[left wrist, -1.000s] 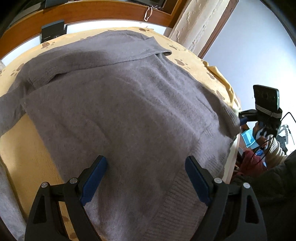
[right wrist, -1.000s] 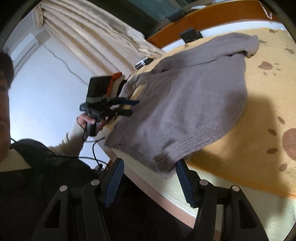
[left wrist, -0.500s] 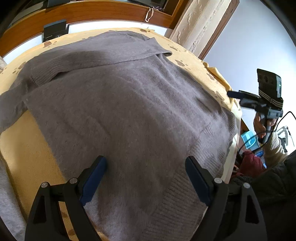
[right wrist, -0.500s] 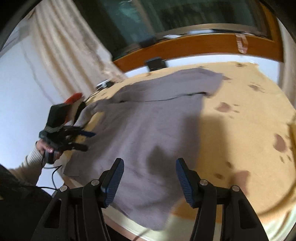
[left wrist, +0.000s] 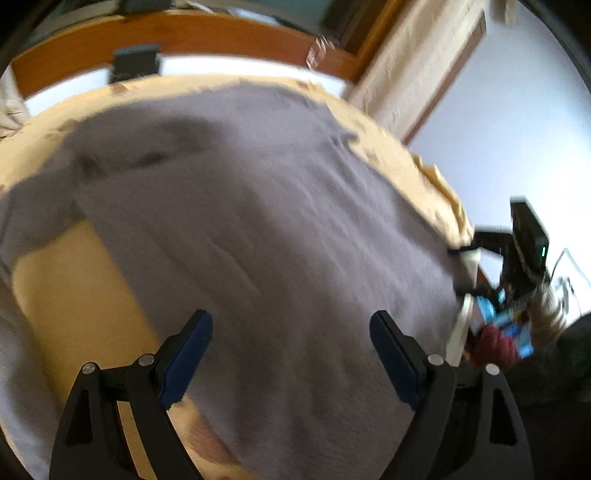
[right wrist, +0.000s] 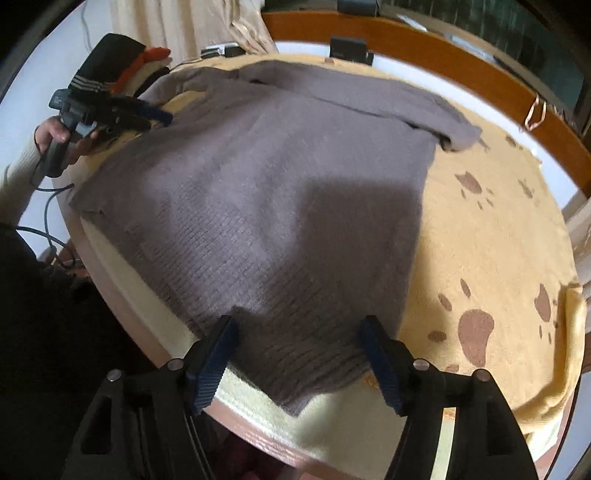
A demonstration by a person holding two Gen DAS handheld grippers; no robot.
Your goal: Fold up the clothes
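Observation:
A grey knit sweater [right wrist: 277, 184] lies spread flat on a yellow paw-print blanket [right wrist: 498, 240], one sleeve folded across its top. My right gripper [right wrist: 297, 347] hovers over the sweater's near hem corner at the table edge. Its jaws are opening, with the hem below them and the pads not pressing it. In the left wrist view, blurred, the right gripper [left wrist: 460, 271] sits at the sweater's [left wrist: 277, 240] right edge. My left gripper [left wrist: 291, 343] stands open above the sweater's body with nothing gripped. The right wrist view shows the left gripper [right wrist: 159, 122] at the sweater's left side, held by a hand [right wrist: 55, 133].
A wooden window ledge [right wrist: 443, 55] with a small black box [right wrist: 349, 48] runs behind the table. Stacked clothes [right wrist: 122, 62] sit at the far left corner, beside a curtain [right wrist: 192, 26]. The table's front edge [right wrist: 258, 439] is close below my right gripper. Another pale garment [left wrist: 14, 369] lies at the left.
The right wrist view has swung from the person's side down onto the sweater's hem corner, and its jaws have widened. The left gripper shifted slightly over the sweater, staying open.

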